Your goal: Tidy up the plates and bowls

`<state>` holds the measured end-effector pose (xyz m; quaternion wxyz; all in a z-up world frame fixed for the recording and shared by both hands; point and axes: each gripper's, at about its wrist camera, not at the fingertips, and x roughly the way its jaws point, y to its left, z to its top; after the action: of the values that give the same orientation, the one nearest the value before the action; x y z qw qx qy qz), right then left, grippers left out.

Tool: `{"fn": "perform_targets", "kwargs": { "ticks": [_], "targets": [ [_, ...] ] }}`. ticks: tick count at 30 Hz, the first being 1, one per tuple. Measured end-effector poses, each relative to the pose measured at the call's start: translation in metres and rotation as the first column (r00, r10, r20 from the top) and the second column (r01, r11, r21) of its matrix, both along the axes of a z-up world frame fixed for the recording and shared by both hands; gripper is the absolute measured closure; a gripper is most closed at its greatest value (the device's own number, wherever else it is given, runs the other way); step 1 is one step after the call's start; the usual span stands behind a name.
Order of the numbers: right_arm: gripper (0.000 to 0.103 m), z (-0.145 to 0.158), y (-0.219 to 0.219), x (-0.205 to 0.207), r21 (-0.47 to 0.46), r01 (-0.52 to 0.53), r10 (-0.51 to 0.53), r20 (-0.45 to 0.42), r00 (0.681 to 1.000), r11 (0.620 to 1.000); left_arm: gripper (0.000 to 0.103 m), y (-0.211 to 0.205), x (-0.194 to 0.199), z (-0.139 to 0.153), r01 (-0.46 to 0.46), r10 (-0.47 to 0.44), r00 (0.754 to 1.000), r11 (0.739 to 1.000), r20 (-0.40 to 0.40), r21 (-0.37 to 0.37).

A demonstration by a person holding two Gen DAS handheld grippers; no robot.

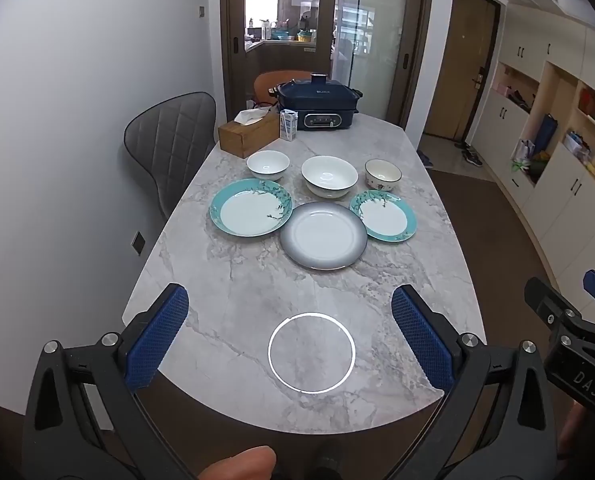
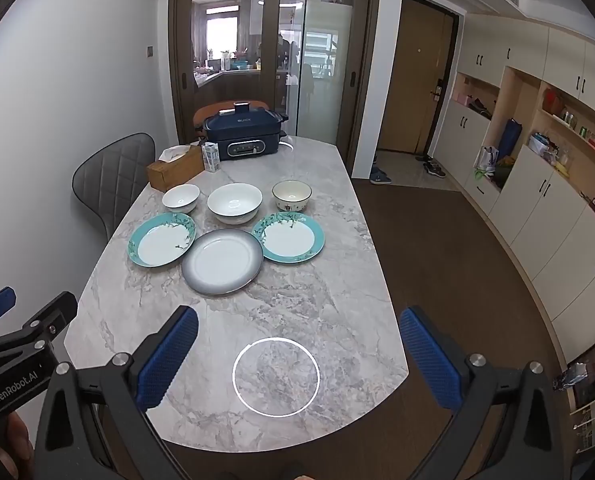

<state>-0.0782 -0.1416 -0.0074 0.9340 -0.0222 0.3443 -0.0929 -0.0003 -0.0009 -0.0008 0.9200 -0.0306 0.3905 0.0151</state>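
On the marble table lie a grey-rimmed plate in the middle, a large teal-rimmed plate to its left and a smaller teal-rimmed plate to its right. Behind them stand a small white bowl, a big white bowl and a cream bowl with a dark rim. My left gripper hangs open over the near table end, well short of the dishes. My right gripper is open too, nothing between its fingers. The same dishes show in the right wrist view, grey plate at centre.
A wooden tissue box, a small carton and a dark blue electric cooker sit at the table's far end. A grey chair stands at the left by the wall. Cabinets line the right side across a brown floor.
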Motion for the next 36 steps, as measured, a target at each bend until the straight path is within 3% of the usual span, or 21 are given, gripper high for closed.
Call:
{"fn": "perform_targets", "kwargs": {
  "ticks": [36],
  "targets": [
    [0.000, -0.006, 0.001, 0.004, 0.004, -0.003, 0.003, -0.009, 1.000, 1.000, 0.000, -0.002, 0.003, -0.014, -0.002, 0.002, 1.000, 1.000, -0.007, 0.000]
  ]
}}
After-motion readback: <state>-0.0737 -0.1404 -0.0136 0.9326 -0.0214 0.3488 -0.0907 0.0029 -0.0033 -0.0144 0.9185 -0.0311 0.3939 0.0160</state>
